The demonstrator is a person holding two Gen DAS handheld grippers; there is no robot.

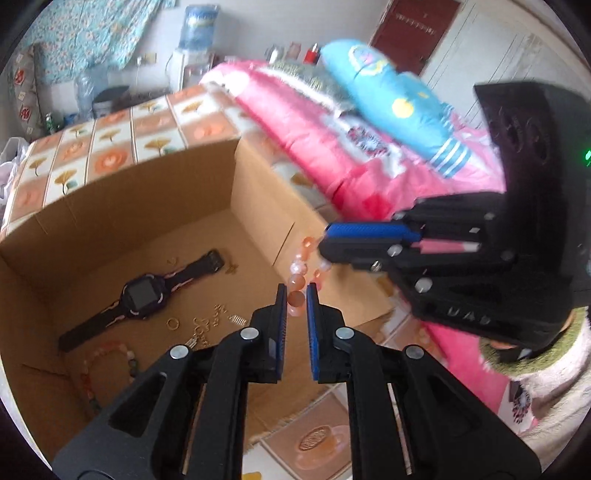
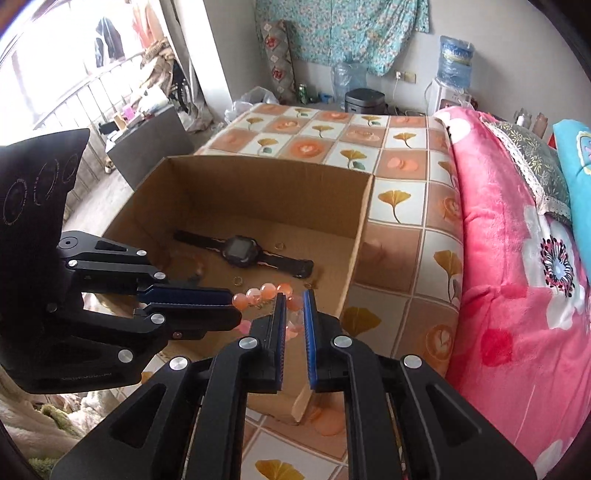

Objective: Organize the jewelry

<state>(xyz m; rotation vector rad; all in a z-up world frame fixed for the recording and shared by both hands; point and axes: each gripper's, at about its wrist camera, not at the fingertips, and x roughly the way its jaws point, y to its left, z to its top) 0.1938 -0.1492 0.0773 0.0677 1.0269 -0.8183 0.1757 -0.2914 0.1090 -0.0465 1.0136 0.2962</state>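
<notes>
An open cardboard box (image 1: pixel 122 210) stands on the bed. On its floor lies a black smartwatch (image 1: pixel 142 297) with its strap stretched out flat. Near the watch there are small gold pieces: a ring (image 1: pixel 172 324), a little chain or pendant (image 1: pixel 207 325), and a few more bits too small to tell. In the near corner of the box lies a second bead bracelet (image 1: pixel 107 365), pale orange and blurred.

The bed is covered by a sheet (image 2: pixel 399 199) with squares of orange flowers and yellow ginkgo leaves. Beside the box lies a folded pink blanket (image 2: pixel 509 258) with flowers, and on top of it a blue pillow (image 1: pixel 399 99). Behind the bed stands a water dispenser (image 2: pixel 454 66) with a blue bottle, and a flowered cloth (image 2: pixel 340 26) hangs on the wall. In the left wrist view a dark red door (image 1: pixel 413 33) shows at the back.

The orange bead bracelet (image 1: pixel 301 280) hangs in the air over the right edge of the box, held between the two grippers. The left gripper (image 1: pixel 296 299) is narrow, and one bead sits between its blue pads; whether the pads press on it I cannot tell. The right gripper (image 2: pixel 294 306) is almost closed and pinches the other side of the same bracelet. The two grippers point toward each other at about a right angle, with the beads stretched between their tips. A sleeve (image 1: pixel 546 373) of pale fluffy cloth shows behind the right gripper.
</notes>
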